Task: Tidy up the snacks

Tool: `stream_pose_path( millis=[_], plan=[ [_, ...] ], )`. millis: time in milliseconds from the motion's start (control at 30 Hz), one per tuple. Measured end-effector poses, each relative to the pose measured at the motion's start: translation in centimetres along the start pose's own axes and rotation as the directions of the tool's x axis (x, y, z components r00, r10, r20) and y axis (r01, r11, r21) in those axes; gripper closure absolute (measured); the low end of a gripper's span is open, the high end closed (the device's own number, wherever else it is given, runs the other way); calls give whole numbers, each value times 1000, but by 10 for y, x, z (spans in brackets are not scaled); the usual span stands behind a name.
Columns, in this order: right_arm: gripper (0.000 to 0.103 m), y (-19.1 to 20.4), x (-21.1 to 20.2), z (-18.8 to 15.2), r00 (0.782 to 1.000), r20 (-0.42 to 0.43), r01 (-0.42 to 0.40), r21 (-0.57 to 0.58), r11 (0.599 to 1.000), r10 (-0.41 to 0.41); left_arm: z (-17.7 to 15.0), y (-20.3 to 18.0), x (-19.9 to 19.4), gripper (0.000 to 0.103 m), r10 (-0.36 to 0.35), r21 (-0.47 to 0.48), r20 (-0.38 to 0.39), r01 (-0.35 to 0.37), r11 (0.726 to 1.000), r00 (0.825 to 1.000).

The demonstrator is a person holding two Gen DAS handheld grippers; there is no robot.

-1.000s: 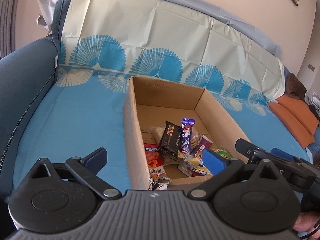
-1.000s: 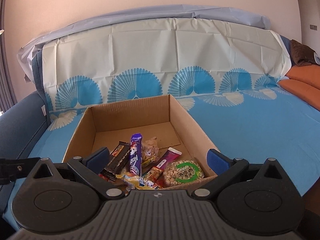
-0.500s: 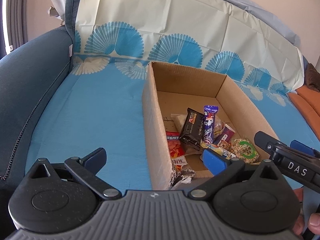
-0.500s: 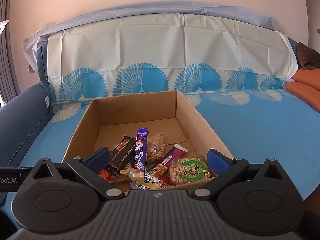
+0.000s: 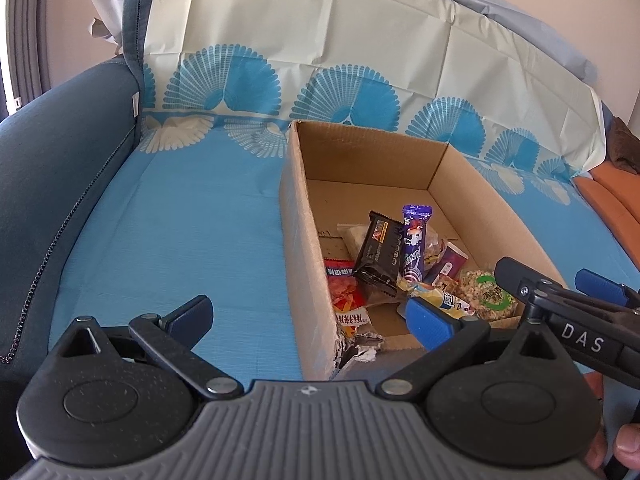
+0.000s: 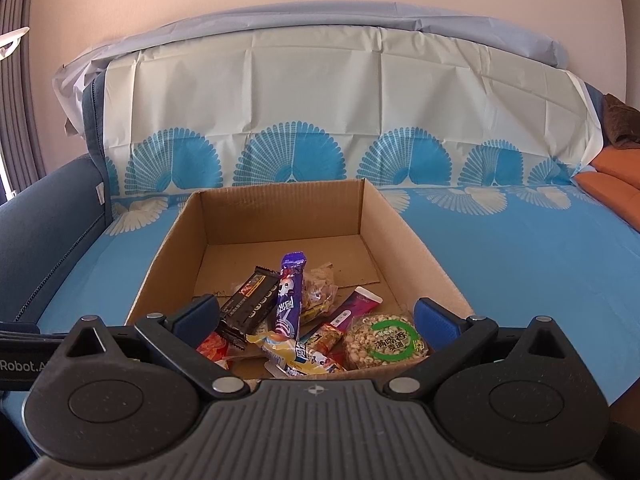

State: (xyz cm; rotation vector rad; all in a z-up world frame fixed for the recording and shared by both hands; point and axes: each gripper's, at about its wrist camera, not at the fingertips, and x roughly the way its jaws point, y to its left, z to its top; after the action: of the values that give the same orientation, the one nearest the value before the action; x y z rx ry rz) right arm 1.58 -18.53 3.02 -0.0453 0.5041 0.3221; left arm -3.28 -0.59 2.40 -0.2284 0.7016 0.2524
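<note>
Left tongs (image 5: 308, 316) spread wide and empty over the cardboard box (image 5: 304, 248) wall, right tongs (image 6: 316, 316) released above the snacks (image 6: 288, 300), both nearer the box than a second ago

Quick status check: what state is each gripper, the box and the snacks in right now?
left gripper: open, empty, beside the box's near-left corner
right gripper: open, empty, at the box's near edge
cardboard box: open-topped, near-left corner torn
black bar: in the box, leaning on the pile
purple bar: in the box, propped up
round puffed-rice cake: in the box, flat
</note>
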Motion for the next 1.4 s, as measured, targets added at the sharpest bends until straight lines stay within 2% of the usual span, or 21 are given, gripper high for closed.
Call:
stream_pose_path(
  millis=[1400],
  plan=[
    [1, -2, 3, 0, 1000, -2, 7, 3, 1000, -7, -3, -5, 0, 0, -14, 17, 4, 14, 1000, 1000]
  ],
)
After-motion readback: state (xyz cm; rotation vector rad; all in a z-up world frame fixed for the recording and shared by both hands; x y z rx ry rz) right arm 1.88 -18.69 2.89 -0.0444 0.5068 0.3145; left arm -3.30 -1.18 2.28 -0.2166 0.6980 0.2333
